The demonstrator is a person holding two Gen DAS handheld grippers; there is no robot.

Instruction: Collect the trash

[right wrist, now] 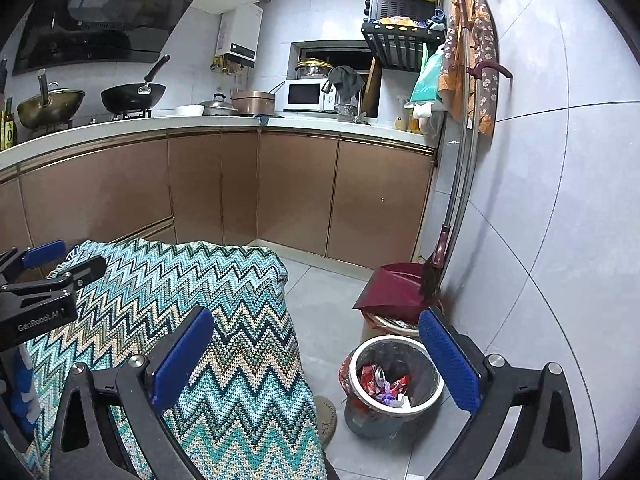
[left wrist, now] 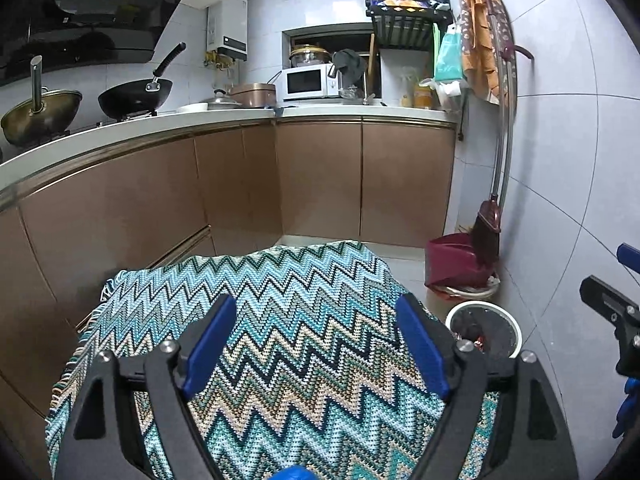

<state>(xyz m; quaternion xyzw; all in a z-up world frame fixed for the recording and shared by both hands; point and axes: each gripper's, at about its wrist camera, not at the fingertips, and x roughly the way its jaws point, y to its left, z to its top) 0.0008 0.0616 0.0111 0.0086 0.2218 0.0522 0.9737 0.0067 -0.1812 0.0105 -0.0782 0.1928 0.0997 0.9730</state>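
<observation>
A small round trash bin (right wrist: 394,384) with a white rim stands on the floor right of a table covered by a teal zigzag cloth (right wrist: 224,320). Red and purple wrappers (right wrist: 384,386) lie inside the bin. The bin also shows in the left wrist view (left wrist: 484,330), past the table's right edge. My left gripper (left wrist: 320,344) is open and empty above the cloth (left wrist: 280,320). My right gripper (right wrist: 320,356) is open and empty, hovering over the table's right edge and the bin. The left gripper (right wrist: 44,276) shows at the left of the right wrist view.
A maroon dustpan (right wrist: 394,290) and broom (right wrist: 434,264) lean by the right wall behind the bin. Brown cabinets (right wrist: 296,196) with a white counter run along the back and left. Grey floor tiles (right wrist: 324,300) lie between table and cabinets.
</observation>
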